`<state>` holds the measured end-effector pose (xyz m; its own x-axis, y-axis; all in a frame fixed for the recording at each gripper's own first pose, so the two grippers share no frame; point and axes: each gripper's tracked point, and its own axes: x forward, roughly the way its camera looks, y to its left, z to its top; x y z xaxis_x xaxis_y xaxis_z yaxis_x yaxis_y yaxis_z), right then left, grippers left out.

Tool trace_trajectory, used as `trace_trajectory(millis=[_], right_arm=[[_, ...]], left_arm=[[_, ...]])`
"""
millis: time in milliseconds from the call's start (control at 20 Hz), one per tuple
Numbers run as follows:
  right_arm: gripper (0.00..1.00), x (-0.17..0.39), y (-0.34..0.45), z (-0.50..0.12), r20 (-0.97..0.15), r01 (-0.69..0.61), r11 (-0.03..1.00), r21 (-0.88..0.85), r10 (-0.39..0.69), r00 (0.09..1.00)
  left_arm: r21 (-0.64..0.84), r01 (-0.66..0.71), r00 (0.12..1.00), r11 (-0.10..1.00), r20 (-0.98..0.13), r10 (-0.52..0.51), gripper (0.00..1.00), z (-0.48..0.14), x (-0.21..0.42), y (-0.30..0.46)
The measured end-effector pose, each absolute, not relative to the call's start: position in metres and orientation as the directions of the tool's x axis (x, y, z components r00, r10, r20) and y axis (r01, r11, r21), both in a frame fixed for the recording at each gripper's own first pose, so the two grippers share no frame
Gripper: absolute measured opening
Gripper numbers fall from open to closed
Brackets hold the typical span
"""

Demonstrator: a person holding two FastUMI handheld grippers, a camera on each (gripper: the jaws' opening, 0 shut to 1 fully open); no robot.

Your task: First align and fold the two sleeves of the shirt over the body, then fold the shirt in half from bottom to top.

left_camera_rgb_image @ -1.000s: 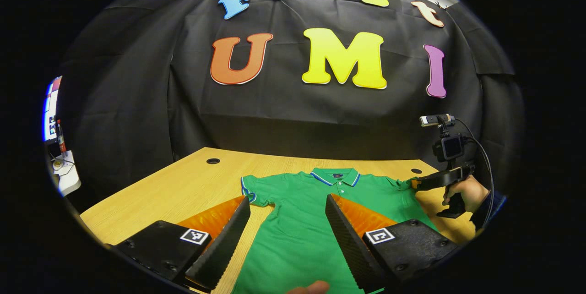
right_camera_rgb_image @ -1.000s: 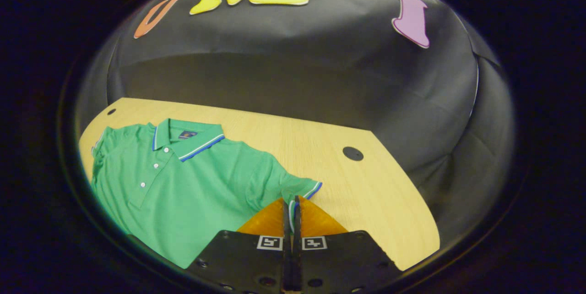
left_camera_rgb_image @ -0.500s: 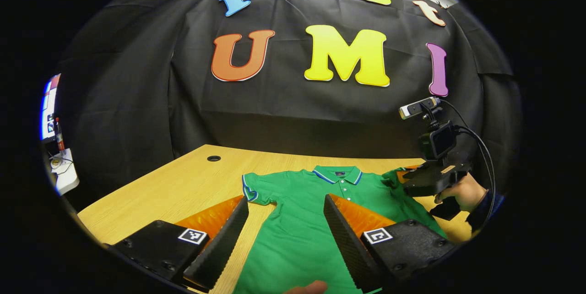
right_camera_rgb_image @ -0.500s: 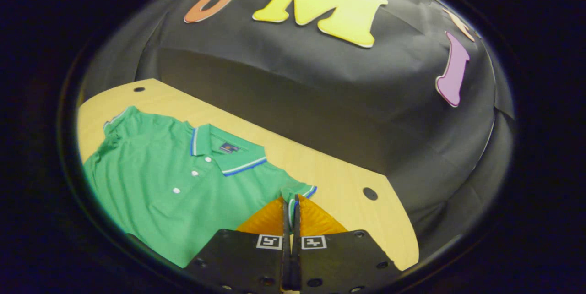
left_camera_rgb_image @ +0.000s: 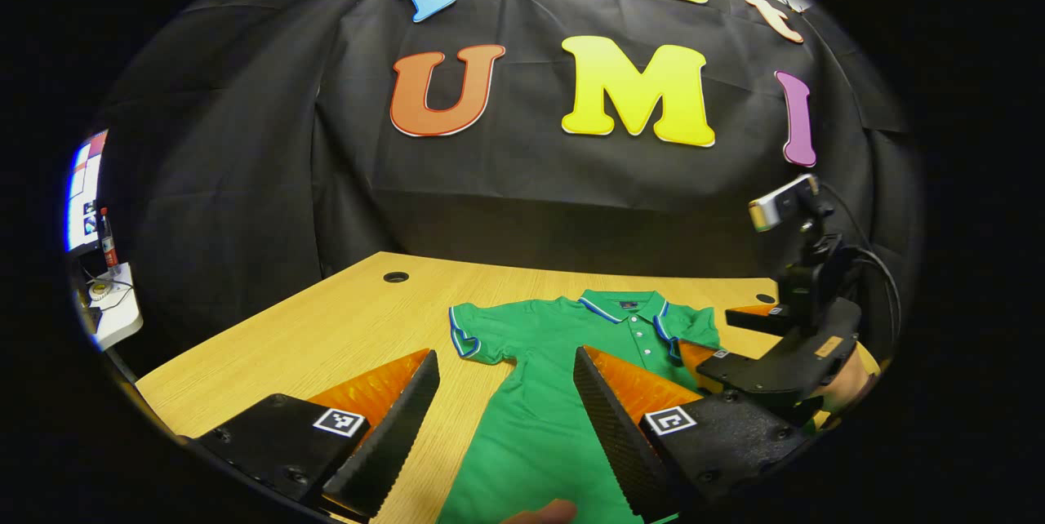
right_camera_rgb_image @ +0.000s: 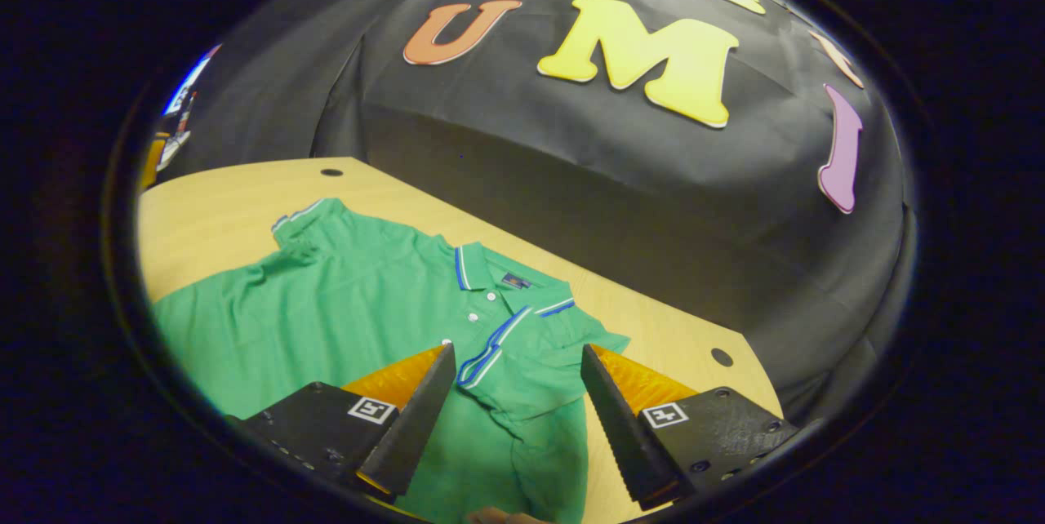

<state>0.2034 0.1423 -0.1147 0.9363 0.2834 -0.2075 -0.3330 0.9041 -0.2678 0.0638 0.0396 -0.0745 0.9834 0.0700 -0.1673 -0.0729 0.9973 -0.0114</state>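
On the table (left_camera_rgb_image: 326, 336), in the left gripper view, the green shirt (left_camera_rgb_image: 555, 393) is seen lying flat, collar towards the wall. The left hand-held gripper (left_camera_rgb_image: 506, 418) is held open over its lower body, gripping nothing. Farther off, the right hand-held gripper (left_camera_rgb_image: 739, 344) is seen beside the collar, where half a second ago it was carrying a sleeve inward. The far sleeve (left_camera_rgb_image: 478, 334) is shown spread out, not yet folded.

From the right gripper view, the right hand-held gripper (right_camera_rgb_image: 514, 418) is now seen open, and the sleeve (right_camera_rgb_image: 531, 361) it was clamping a second ago is laid over the chest by the buttons. One sleeve fold is judged done.
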Motion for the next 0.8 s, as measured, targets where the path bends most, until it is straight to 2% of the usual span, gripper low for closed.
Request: trace_trajectory(millis=[50,150,200,250,400,500,650,800], right_arm=[[0.98,0.195,0.141,-0.108,-0.192,-0.333,0.913,-0.237,0.292,0.937],[0.95,0.177,0.131,-0.087,-0.145,-0.323,0.928,-0.186,0.3,0.943],[0.98,0.167,0.127,-0.075,-0.117,-0.323,0.933,-0.162,0.307,0.945],[0.95,0.158,0.12,-0.064,-0.091,-0.313,0.938,-0.147,0.302,0.949],[0.95,0.126,0.102,-0.032,-0.016,-0.273,0.957,-0.099,0.273,0.962],[0.95,0.104,0.092,-0.022,0.004,-0.266,0.962,-0.059,0.266,0.964],[0.95,0.077,0.069,-0.017,0.013,-0.242,0.97,-0.029,0.243,0.97],[0.95,0.058,0.036,-0.013,0.05,-0.187,0.982,-0.009,0.187,0.981]], left_arm=[[-0.007,-0.084,0.981,0.996,-0.178,0.081,1.0,-0.078,0.067,0.045],[0.001,-0.099,0.977,0.995,-0.19,0.098,1.0,-0.083,0.071,0.054],[-0.001,-0.103,0.976,0.995,-0.193,0.101,1.0,-0.083,0.072,0.059],[-0.005,-0.105,0.975,0.994,-0.2,0.102,1.0,-0.084,0.073,0.061],[-0.012,-0.122,0.976,0.992,-0.183,0.118,1.0,-0.072,0.078,0.07],[-0.023,-0.125,0.978,0.992,-0.171,0.119,1.0,-0.06,0.085,0.072],[-0.079,-0.077,0.985,0.994,-0.159,0.064,1.0,-0.04,0.103,0.064],[-0.049,-0.113,0.979,0.992,-0.174,0.103,1.0,-0.039,0.136,0.076]])
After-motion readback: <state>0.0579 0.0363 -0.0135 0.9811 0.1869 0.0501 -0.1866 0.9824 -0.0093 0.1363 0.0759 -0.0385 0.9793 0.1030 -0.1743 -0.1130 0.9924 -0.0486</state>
